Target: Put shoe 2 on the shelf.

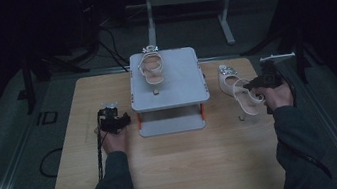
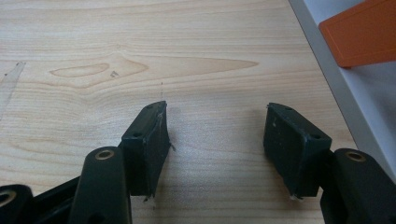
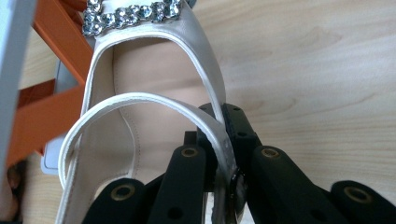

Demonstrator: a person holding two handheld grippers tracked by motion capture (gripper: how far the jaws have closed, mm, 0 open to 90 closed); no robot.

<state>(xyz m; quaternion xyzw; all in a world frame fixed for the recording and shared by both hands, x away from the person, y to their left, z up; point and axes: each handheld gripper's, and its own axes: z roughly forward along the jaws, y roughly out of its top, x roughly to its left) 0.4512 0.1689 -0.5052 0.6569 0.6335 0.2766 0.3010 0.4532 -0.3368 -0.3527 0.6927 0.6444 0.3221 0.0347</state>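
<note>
Step in hand looks like the carry: the right gripper (image 1: 256, 85) has its fingers clamped tight on a strap of the white sandal (image 1: 239, 93), w/ the shoe at the right side of the worktop (image 1: 178, 174), just right of the grey rack (image 1: 167, 82). From the high view it's dim, so whether the sole is fully off the wood I can't say for sure, prob. lifted a bit. A matching sandal (image 1: 151, 69) already sits on the rack's top shelf, toward the far-left part, so I'd judge the next move is to bring this one over and set it beside its mate, which calls for keeping the pinch firm on a thin strap and clearing the shelf edge before lowering. The left gripper (image 1: 119, 120) waits near the rack's left leg; the left gripper view shows its fingers (image 2: 148, 140) spread wide w/ bare wood between, nothing held. The right gripper view gives what the high view can't: the strap (image 3: 205, 123) pinched between the fingers, the rhinestone band (image 3: 133, 14) across the toe and the rack's orange brace (image 3: 51, 116) at left.
</note>
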